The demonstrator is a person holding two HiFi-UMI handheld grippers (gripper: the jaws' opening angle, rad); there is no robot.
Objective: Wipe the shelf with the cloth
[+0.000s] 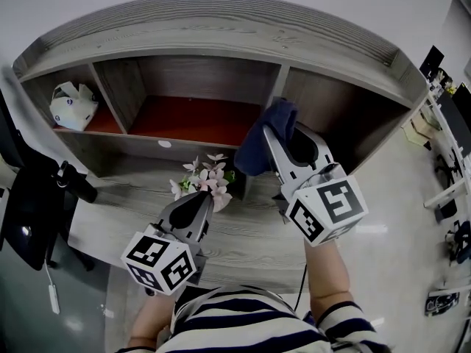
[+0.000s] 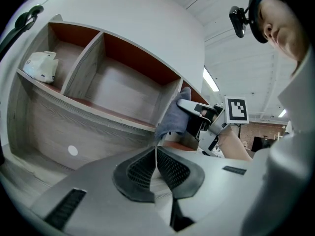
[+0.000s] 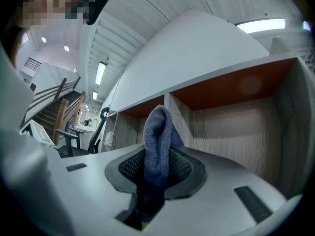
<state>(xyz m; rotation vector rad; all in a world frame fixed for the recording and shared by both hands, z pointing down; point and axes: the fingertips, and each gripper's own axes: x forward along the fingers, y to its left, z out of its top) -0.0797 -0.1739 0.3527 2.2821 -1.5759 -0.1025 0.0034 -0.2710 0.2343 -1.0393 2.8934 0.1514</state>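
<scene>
The right gripper [image 1: 278, 132] is clamped on the cloth [image 1: 259, 147]. In the right gripper view the blue fold stands up between the closed jaws of that gripper [image 3: 157, 167], and the rest of the cloth [image 3: 158, 132] hangs down behind them. In the head view the cloth sits at about 1 o'clock from centre, in front of the divider [image 1: 277, 88] between the middle and right bays of the shelf [image 1: 221, 22]. Whether it touches the wood is not clear from any view. The left gripper [image 1: 197, 201] is shut on nothing, its pads pressed together in its own view [image 2: 156, 167]. It hangs low over the desk [image 1: 250, 234] at 6 o'clock from the flowers [image 1: 206, 179]. A white object [image 1: 73, 106] lies in the left bay at 10 o'clock. This looks like the approach step, with the cloth brought up to the shelf and wiping probably not begun. The right gripper view has the right bay at 2 o'clock and the divider at 12. The next move would likely call for pushing the cloth forward into 1 bay, pressing its loose bulk flat on the floor board [image 1: 193, 120], then sweeping side to side while keeping the hard jaws off the wood.
</scene>
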